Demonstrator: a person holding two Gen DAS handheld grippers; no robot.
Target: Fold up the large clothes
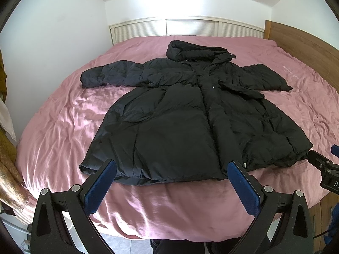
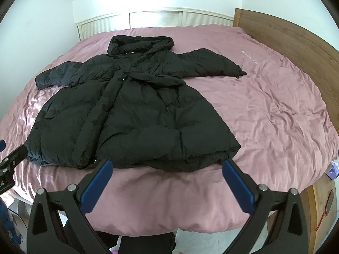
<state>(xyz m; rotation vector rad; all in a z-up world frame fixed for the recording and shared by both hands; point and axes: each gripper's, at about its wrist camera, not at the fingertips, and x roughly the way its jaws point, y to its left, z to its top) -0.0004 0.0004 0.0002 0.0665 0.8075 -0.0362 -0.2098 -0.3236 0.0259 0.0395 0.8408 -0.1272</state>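
Black puffy quilted hooded coat [image 1: 190,114] flat, sleeves spread, on wrinkled pink satin bedcover [image 1: 63,116]; left gripper [image 1: 171,169] and right gripper [image 2: 167,168] both spread wide, empty

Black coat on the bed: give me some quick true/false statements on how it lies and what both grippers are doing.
1. The black coat lies spread flat on the pink bedspread. True.
2. The left gripper is shut on the hem. False: it is open, holding nothing, just short of the hem.
3. The hood points toward the far side of the bed. True.
4. Both sleeves are folded across the chest. False: the sleeves stretch out to either side.
5. The right gripper is open. True.
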